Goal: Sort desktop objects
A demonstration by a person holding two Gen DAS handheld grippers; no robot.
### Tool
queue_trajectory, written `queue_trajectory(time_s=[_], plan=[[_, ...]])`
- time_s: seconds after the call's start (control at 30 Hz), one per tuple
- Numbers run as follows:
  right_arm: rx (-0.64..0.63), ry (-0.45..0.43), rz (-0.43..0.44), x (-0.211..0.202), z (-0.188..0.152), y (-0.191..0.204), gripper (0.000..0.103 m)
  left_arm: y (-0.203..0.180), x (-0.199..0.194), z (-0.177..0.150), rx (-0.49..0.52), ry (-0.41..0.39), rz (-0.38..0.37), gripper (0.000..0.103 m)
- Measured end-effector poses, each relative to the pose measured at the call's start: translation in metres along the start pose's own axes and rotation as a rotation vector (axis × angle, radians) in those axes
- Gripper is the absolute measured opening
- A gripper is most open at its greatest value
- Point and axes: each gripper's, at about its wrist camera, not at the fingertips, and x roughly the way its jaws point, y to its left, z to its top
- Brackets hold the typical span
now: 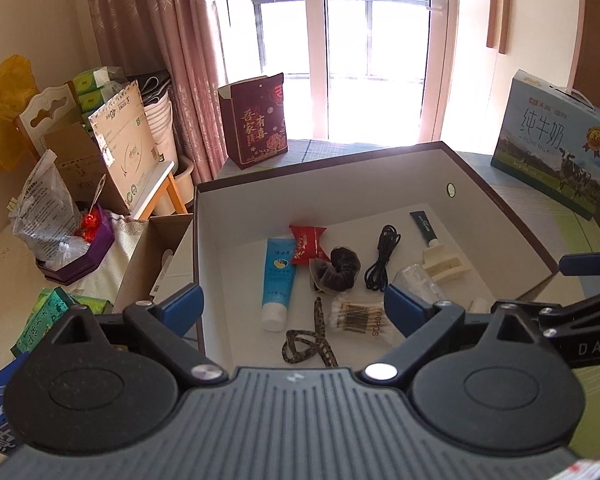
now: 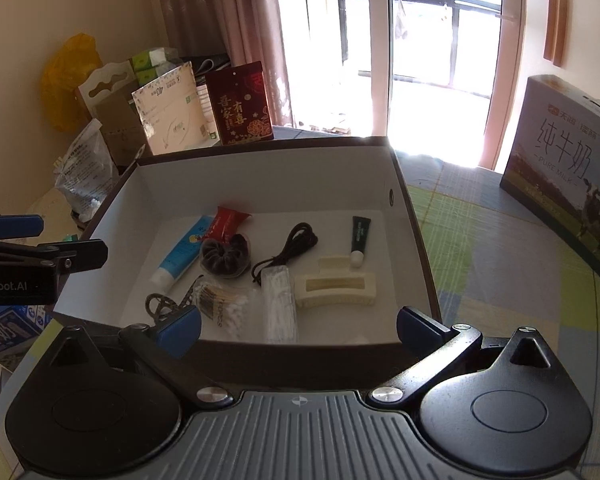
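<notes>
A white-lined box (image 1: 236, 208) (image 2: 268, 176) holds a blue tube (image 1: 278, 276) (image 2: 180, 254), a red snack packet (image 1: 306, 242) (image 2: 226, 222), a dark scrunchie (image 1: 338, 272) (image 2: 224, 258), a black cable (image 1: 382, 258) (image 2: 290, 248), a dark green tube (image 1: 424, 226) (image 2: 360, 234), a cream hair clip (image 2: 336, 286), cotton swabs (image 1: 358, 316) (image 2: 222, 306) and a leopard band (image 1: 312, 338). My left gripper (image 1: 294, 310) is open and empty above the box's near side. My right gripper (image 2: 298, 326) is open and empty at the box's near wall.
A milk carton box (image 1: 556, 148) (image 2: 568, 168) stands on the checked cloth at right. A dark red gift bag (image 1: 256, 124) (image 2: 240, 104) stands behind the box. Cardboard boxes, bags and tissue packs crowd the left side (image 1: 112, 152).
</notes>
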Motion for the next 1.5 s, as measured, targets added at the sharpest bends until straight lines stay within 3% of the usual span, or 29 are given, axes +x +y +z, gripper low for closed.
queue_trajectory(time_s=[0.8, 1.5], plan=[[-0.025, -0.049, 0.045, -0.093, -0.067, 0.011, 0.101, -0.032, -0.117, -0.063, -0.076, -0.03, 0.009, 0.095], [-0.082, -0.052, 0.029, -0.124, -0.107, 0.003, 0.101, -0.063, -0.149, -0.109, -0.056, 0.01, 0.01, 0.095]])
